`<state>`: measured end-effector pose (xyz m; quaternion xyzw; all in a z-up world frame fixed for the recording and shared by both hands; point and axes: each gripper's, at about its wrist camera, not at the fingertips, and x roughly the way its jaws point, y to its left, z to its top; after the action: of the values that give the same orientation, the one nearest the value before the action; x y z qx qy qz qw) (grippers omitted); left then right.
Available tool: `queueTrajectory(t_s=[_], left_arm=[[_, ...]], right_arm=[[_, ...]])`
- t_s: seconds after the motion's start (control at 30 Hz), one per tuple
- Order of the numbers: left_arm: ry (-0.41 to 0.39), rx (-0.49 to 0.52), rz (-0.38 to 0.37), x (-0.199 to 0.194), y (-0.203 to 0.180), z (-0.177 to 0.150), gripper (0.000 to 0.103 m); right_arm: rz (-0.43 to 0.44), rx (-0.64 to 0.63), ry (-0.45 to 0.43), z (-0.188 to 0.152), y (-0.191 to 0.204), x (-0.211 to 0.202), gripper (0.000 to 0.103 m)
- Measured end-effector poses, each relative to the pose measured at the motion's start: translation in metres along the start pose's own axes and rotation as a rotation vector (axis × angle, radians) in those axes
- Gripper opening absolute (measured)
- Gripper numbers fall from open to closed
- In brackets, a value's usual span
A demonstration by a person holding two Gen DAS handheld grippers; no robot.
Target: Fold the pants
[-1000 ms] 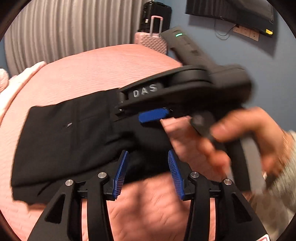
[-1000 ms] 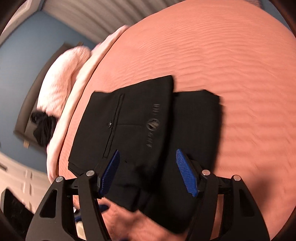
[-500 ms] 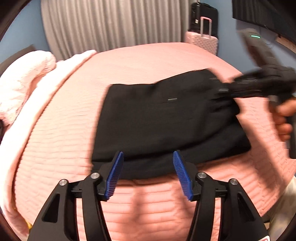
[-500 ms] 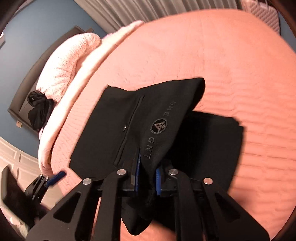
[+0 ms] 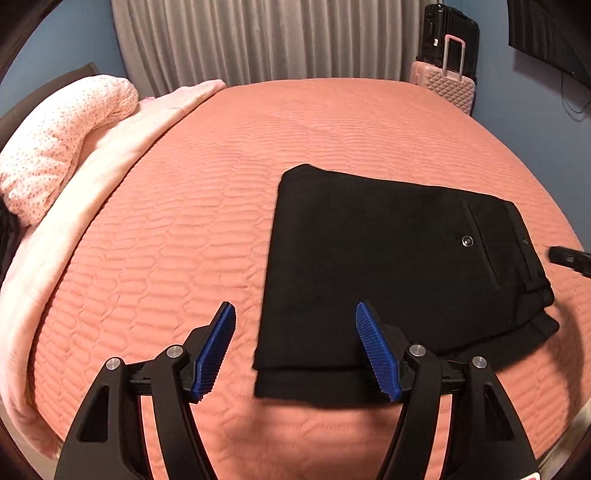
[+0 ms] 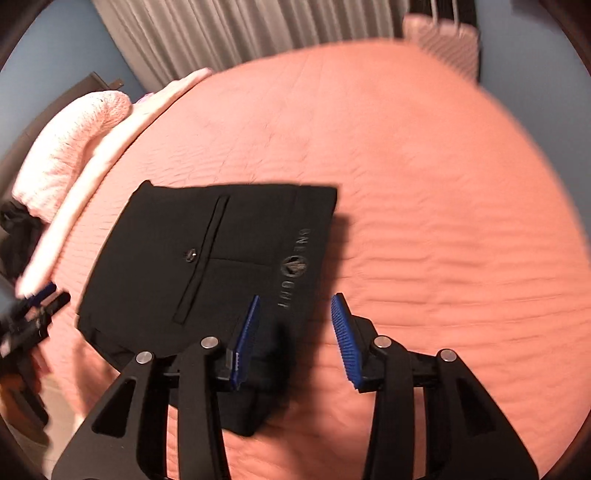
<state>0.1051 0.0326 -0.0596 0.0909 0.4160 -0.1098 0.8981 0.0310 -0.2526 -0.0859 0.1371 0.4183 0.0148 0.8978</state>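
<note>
Both claws, left (image 5: 295, 350) and right (image 6: 295, 339), just opening, empty above folded black pants (image 5: 388, 266).

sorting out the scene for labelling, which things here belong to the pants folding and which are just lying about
Part of the job:
black pants, folded flat on the bedspread
left gripper, open, nothing between its pads
right gripper, just opened, empty

Just lying about:
pink suitcase
black suitcase
speckled pillow
grey curtain

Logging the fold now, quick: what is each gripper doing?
Left gripper: open, just been opening, holding nothing.
Right gripper: open, just been opening, off the pants.
</note>
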Motion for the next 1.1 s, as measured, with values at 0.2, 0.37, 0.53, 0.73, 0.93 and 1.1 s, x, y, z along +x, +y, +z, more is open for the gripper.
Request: queueTrajectory(t_s=[0.2,0.37,0.53,0.73,0.93,1.1], left_arm=[[0.09,0.075,0.055,0.055,-0.03,-0.003,0.072],[0.086,0.025,0.024,0.053,-0.017,-0.005,0.072],[0.059,-0.018,0.048,0.029,0.01,-0.004,0.072],[0.072,-0.029,0.11,0.024,0.03,-0.009,0.072],[0.116,-0.065,-0.036,0.052,0.048,0.01,0.077],[0.182,-0.166,-0.23,0.089,0.056,0.019,0.077]], right_arm=[[0.029,-0.104,0.157,-0.026,0.022,0.065,0.035],[0.084,0.011,0.066,-0.01,0.014,0.023,0.037],[0.024,0.093,0.072,-0.026,-0.017,-0.001,0.038],[0.07,0.272,0.148,-0.061,-0.043,0.007,0.038],[0.187,0.379,0.132,-0.072,-0.045,0.017,0.038],[0.208,0.402,0.13,-0.052,-0.056,0.035,0.038]])
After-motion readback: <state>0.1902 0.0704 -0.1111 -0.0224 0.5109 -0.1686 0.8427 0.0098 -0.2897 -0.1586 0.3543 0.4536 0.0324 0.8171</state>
